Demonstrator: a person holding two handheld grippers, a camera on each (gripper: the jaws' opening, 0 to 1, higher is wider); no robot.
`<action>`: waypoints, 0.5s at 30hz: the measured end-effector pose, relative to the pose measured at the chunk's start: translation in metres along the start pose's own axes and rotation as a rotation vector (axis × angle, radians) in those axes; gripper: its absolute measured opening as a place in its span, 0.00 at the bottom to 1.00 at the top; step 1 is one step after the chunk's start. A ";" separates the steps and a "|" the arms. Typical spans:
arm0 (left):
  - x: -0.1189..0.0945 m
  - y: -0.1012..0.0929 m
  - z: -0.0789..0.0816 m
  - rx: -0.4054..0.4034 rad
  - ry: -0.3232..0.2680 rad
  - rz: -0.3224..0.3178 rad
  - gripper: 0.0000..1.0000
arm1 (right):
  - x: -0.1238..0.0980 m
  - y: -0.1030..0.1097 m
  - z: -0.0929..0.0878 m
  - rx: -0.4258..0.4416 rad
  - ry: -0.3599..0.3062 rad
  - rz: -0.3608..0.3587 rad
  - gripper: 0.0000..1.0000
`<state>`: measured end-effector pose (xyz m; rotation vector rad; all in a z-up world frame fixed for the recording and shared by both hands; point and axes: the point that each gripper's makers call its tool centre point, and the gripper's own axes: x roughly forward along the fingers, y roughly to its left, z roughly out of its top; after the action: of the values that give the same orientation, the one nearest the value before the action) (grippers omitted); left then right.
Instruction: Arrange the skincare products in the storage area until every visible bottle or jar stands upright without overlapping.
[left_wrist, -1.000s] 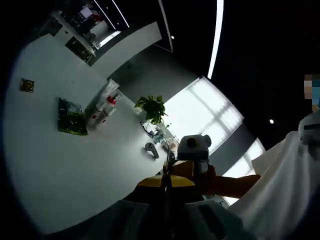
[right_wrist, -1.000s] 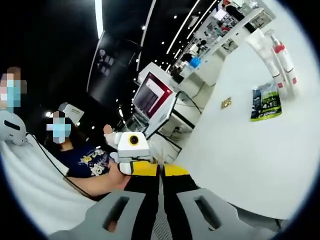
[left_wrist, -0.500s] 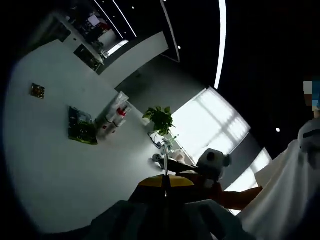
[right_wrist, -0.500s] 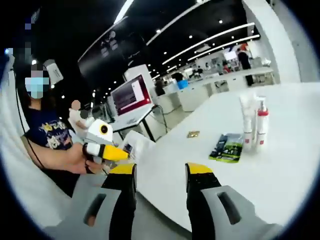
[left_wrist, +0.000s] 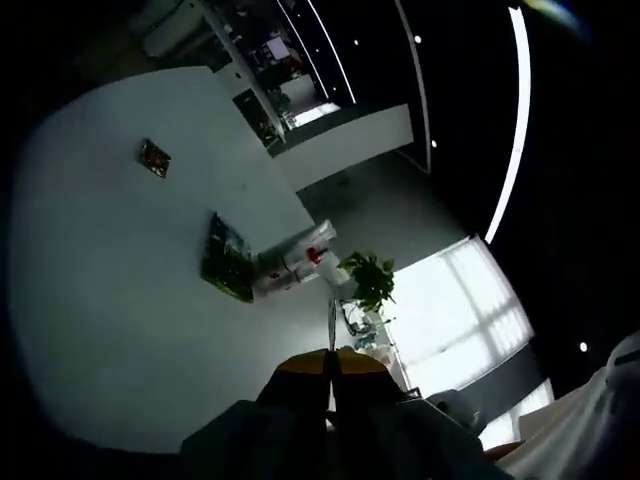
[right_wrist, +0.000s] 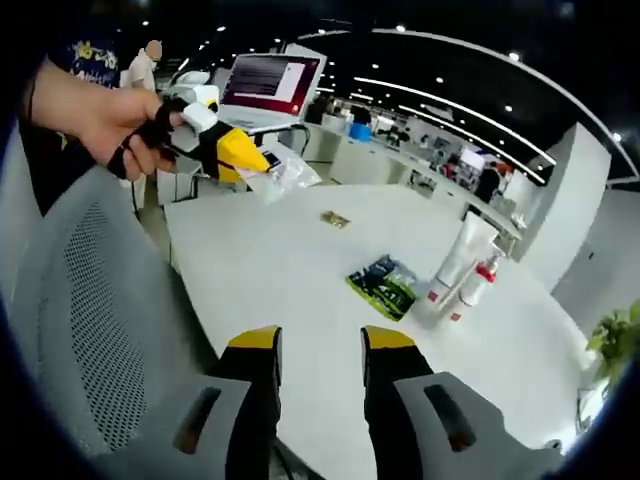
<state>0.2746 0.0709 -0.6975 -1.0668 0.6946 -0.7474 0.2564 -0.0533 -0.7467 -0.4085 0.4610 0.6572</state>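
On the white table (right_wrist: 300, 290) a white tube (right_wrist: 462, 250) and a red-pump bottle (right_wrist: 473, 290) stand upright close together, with a green packet (right_wrist: 383, 282) lying flat beside them. In the left gripper view the tube and bottle (left_wrist: 300, 262) lie beyond the green packet (left_wrist: 228, 258). My right gripper (right_wrist: 320, 345) is open and empty, at the table's near edge, well short of the products. A hand holds my left gripper (right_wrist: 245, 160) shut over the table's far left end. Its yellow tips (left_wrist: 333, 360) are pressed together with nothing between them.
A small square sachet (right_wrist: 335, 219) lies on the table beyond the packet. A clear plastic bag (right_wrist: 285, 170) and a screen (right_wrist: 273, 85) stand at the far end. A grey mesh chair (right_wrist: 90, 300) is at my left. A potted plant (left_wrist: 370, 280) sits past the bottles.
The right gripper has opened from shut. Both cameras have swung toward the table. In the right gripper view the hand with the left gripper has risen to the upper left.
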 end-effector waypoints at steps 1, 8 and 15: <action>0.003 0.003 0.003 -0.008 -0.003 0.003 0.00 | 0.000 -0.007 -0.006 0.014 0.033 -0.022 0.35; 0.022 0.017 0.023 -0.006 0.003 0.011 0.00 | 0.007 -0.003 -0.007 -0.004 0.056 -0.027 0.33; 0.038 0.038 0.054 -0.020 -0.018 0.039 0.01 | 0.010 -0.005 -0.017 0.006 0.103 -0.026 0.35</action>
<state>0.3465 0.0781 -0.7203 -1.0741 0.7073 -0.6974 0.2615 -0.0604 -0.7654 -0.4435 0.5541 0.6119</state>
